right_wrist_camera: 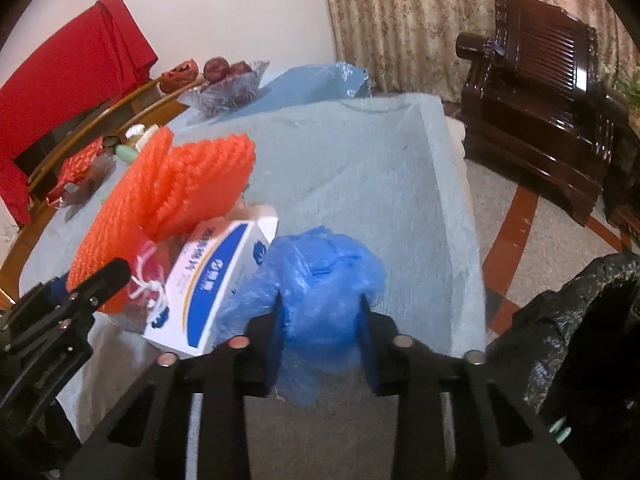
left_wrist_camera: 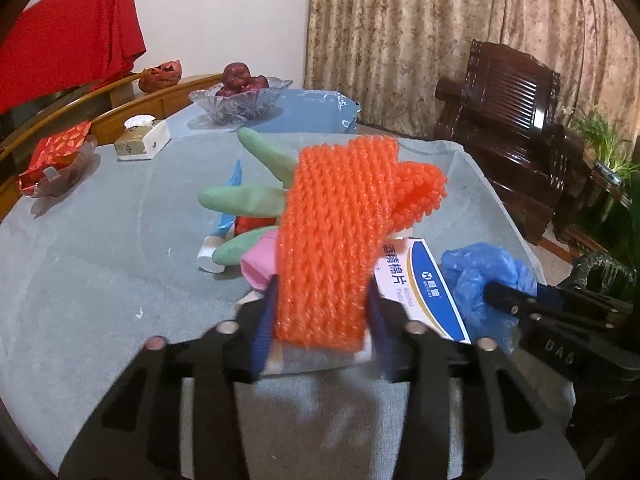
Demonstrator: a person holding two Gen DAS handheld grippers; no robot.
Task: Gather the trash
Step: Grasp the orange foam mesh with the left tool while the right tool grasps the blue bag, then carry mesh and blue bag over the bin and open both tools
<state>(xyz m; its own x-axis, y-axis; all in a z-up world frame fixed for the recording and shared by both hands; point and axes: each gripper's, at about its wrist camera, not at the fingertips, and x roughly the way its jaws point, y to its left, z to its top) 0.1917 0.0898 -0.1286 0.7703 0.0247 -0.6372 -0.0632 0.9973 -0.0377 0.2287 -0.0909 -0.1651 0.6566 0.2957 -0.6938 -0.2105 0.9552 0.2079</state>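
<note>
My left gripper (left_wrist_camera: pixel 320 312) is shut on an orange foam fruit net (left_wrist_camera: pixel 332 232), held above the grey-covered table (left_wrist_camera: pixel 120 260); the net also shows in the right wrist view (right_wrist_camera: pixel 168 200). My right gripper (right_wrist_camera: pixel 322 320) is shut on a crumpled blue plastic bag (right_wrist_camera: pixel 320 280), which also shows in the left wrist view (left_wrist_camera: pixel 484 276). A white and blue alcohol-pad box (left_wrist_camera: pixel 420 284) lies between them, also in the right wrist view (right_wrist_camera: pixel 208 280). Green foam pieces (left_wrist_camera: pixel 244 200), a pink item (left_wrist_camera: pixel 258 260) and a blue wrapper (left_wrist_camera: pixel 234 184) lie behind the net. A black-lined trash bin (right_wrist_camera: pixel 580 340) stands at the right, below the table edge.
A glass bowl of red fruit (left_wrist_camera: pixel 240 96), a tissue box (left_wrist_camera: pixel 142 138), a red snack packet (left_wrist_camera: pixel 56 160) and a blue plastic sheet (left_wrist_camera: pixel 316 112) sit at the table's far side. A dark wooden armchair (left_wrist_camera: pixel 508 128) stands to the right.
</note>
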